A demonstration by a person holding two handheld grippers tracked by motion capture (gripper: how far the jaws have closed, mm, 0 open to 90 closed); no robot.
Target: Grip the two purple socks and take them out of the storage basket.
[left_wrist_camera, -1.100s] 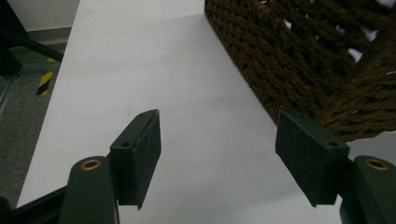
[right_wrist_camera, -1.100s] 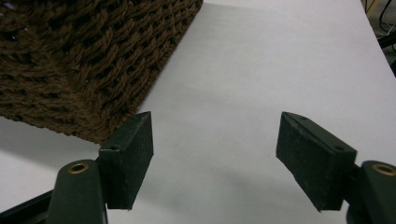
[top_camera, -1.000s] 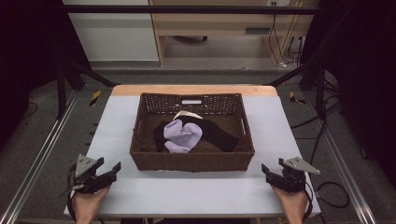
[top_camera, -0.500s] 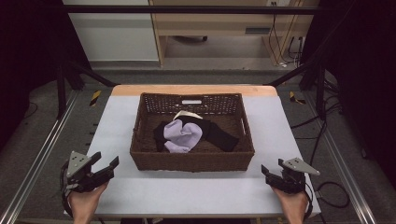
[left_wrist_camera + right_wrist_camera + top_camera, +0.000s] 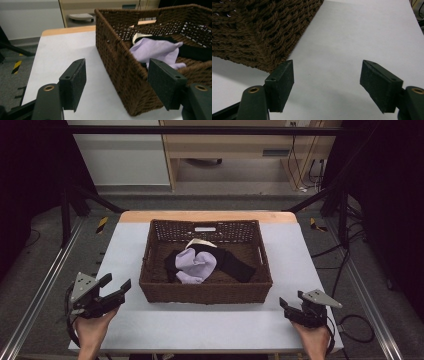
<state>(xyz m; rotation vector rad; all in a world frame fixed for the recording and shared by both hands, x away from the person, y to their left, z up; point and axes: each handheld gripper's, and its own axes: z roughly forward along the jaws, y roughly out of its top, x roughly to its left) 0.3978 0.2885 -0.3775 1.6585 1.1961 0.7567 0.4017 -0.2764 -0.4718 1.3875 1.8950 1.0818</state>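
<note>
Since a moment ago our left gripper (image 5: pixel 116 289) has slid a bit out toward the left edge of the table (image 5: pixel 125 240) and lifted some; our right gripper (image 5: pixel 290 307) has stayed put near the front right corner. On both, the jaws are spread wide and hold nothing.

Going left to right, we see open table first, then the basket (image 5: pixel 205 292) in the middle. Inside it lie the clothes — a purple cloth (image 5: pixel 195 265) bunched on top, a black cloth (image 5: pixel 235 265) under it that reaches toward the right, and a bit of white cloth (image 5: pixel 199 242) at the back.

We think the purple cloth is soft, light and floppy. It will not break or slip much, but it will droop and drag. A raised fold near its top looks like the best place to pinch, so we do not catch the black cloth too.

The basket walls are tall and rough — we must go up and over the rim, not through it. Both sides of the table have free room for laying things down.
</note>
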